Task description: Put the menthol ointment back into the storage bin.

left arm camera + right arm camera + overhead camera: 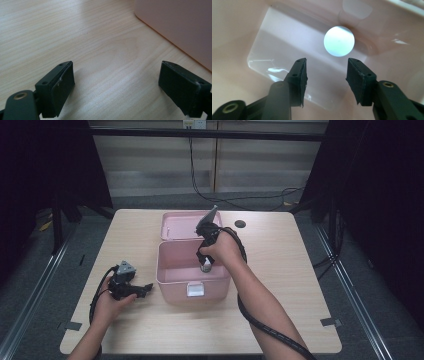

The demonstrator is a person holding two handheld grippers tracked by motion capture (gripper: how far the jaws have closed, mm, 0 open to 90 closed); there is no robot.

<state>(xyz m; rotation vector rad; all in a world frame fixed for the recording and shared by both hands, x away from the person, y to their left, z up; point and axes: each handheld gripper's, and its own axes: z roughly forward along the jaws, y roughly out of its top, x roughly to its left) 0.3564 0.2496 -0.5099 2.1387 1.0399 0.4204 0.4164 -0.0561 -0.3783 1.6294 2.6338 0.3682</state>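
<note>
Jaws of our right gripper (pixel 327 82) hang apart, holding nothing, over the white round object (pixel 339 41) on the pink box (pixel 170 275) floor near its right wall. Our left gripper (pixel 116 87) rests spread wide on the tabletop (pixel 75 30) beside the box's left wall.

1. Table (pixel 280 285): rectangular top, light wood grain, rounded corners; stands on grey floor.
2. Pink box (pixel 192 287): rests on the table near its centre, lid open toward the far edge.
3. Dark round disc (pixel 240 224): lies flat on the table beyond the box, apart from the lid.
</note>
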